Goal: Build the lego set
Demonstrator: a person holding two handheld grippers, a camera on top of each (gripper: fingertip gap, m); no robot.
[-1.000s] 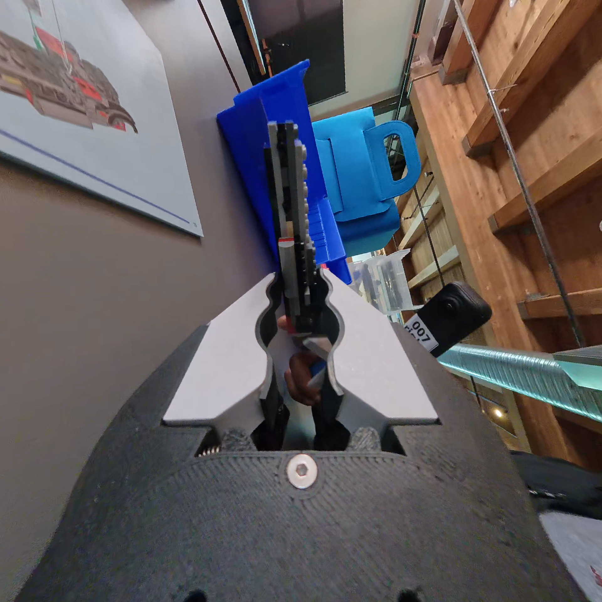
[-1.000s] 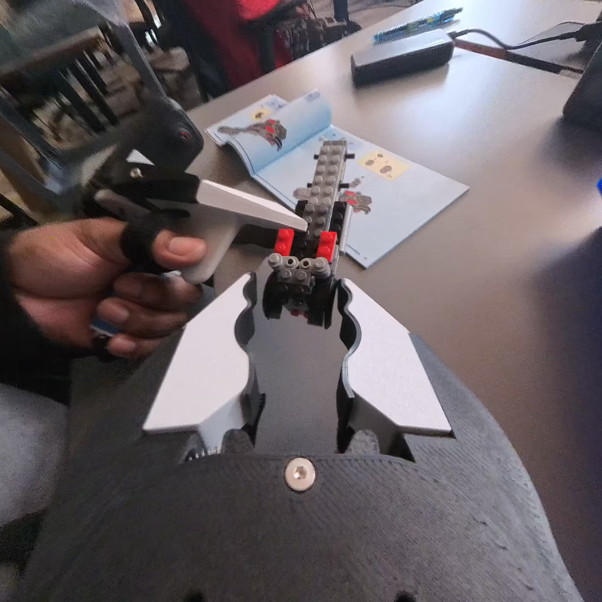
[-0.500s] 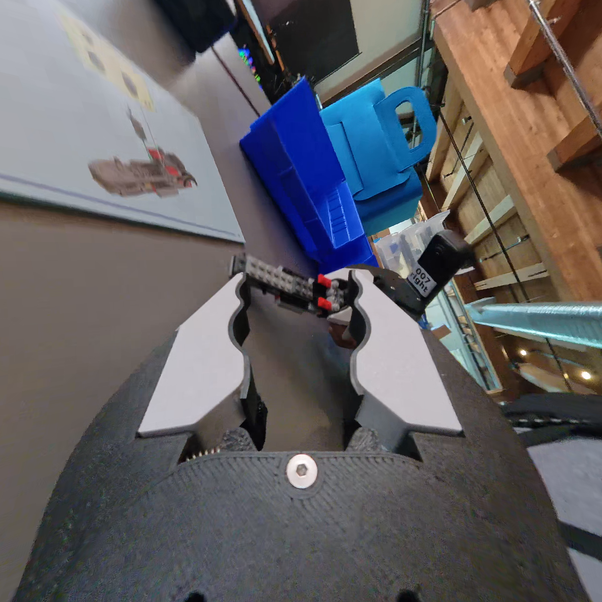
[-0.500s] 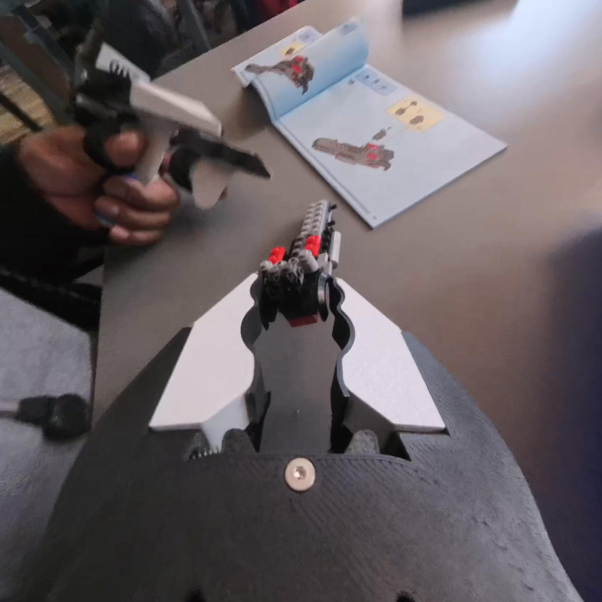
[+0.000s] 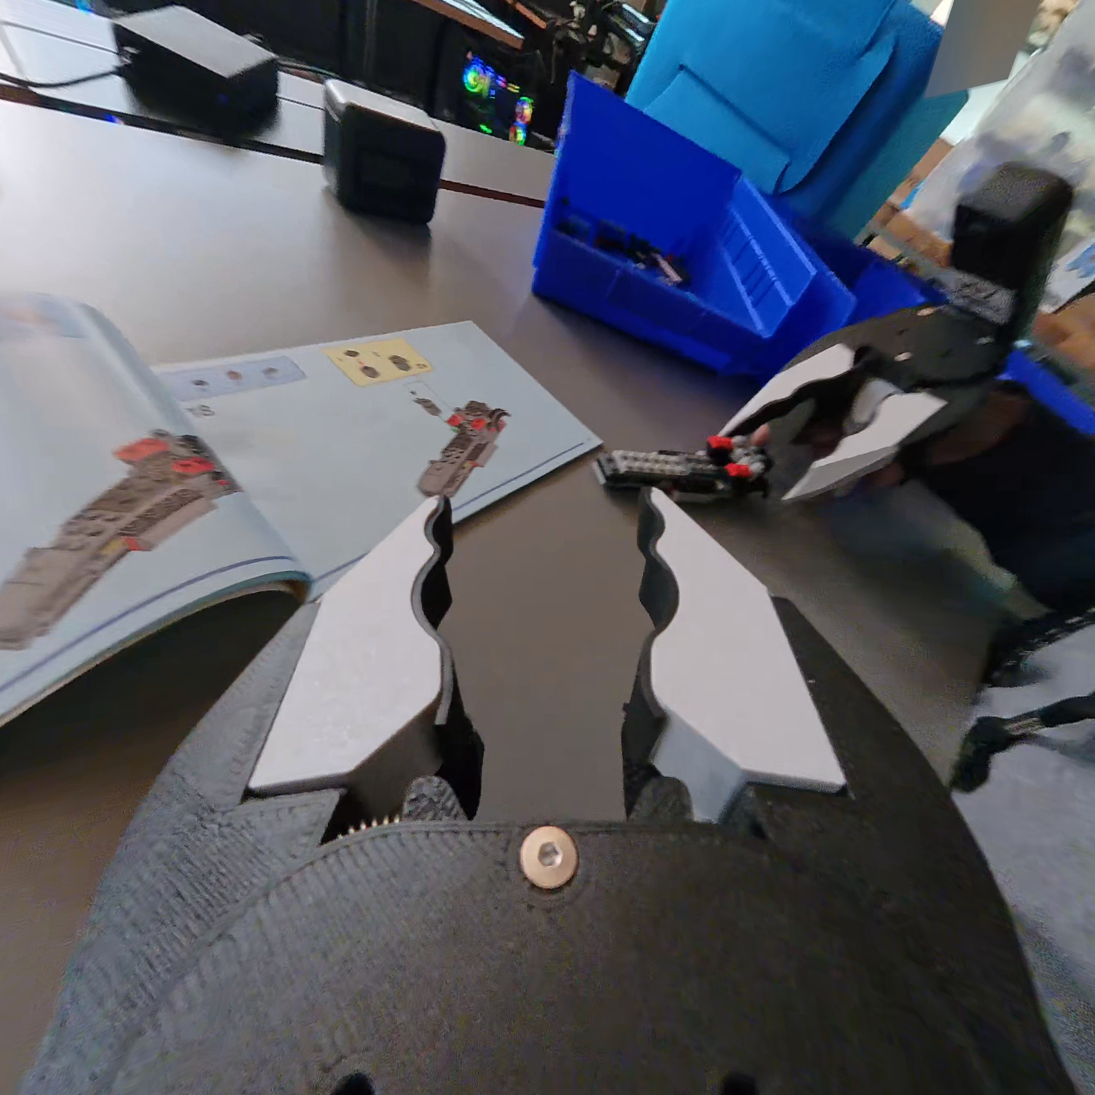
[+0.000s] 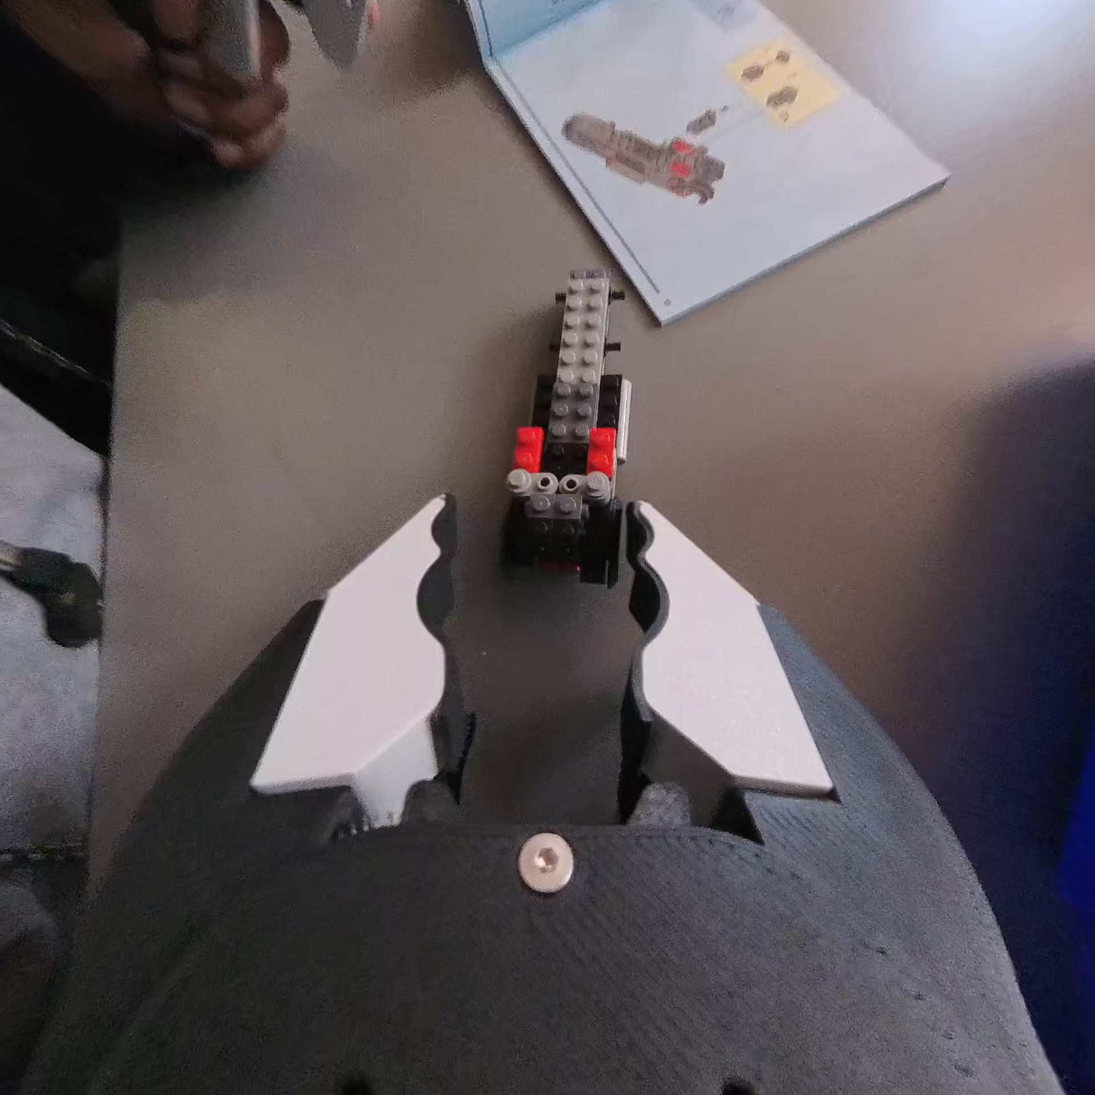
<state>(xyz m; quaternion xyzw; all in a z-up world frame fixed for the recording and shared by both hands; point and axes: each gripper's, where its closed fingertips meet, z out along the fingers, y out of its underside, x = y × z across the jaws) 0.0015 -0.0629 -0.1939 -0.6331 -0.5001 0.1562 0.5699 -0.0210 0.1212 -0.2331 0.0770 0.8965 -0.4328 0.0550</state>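
Now lego model (image 6: 578,450) released on table (image 6: 355,367), right tool (image 6: 539,515) opened

My grey, black and red lego model (image 6: 578,438) lies flat, seemingly studs up, just beside the instruction booklet (image 6: 740,148) corner.

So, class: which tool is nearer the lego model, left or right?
Right. The right tool is open with its fingertips around the near end of the lego model on the table; the left tool is open, apart from it.
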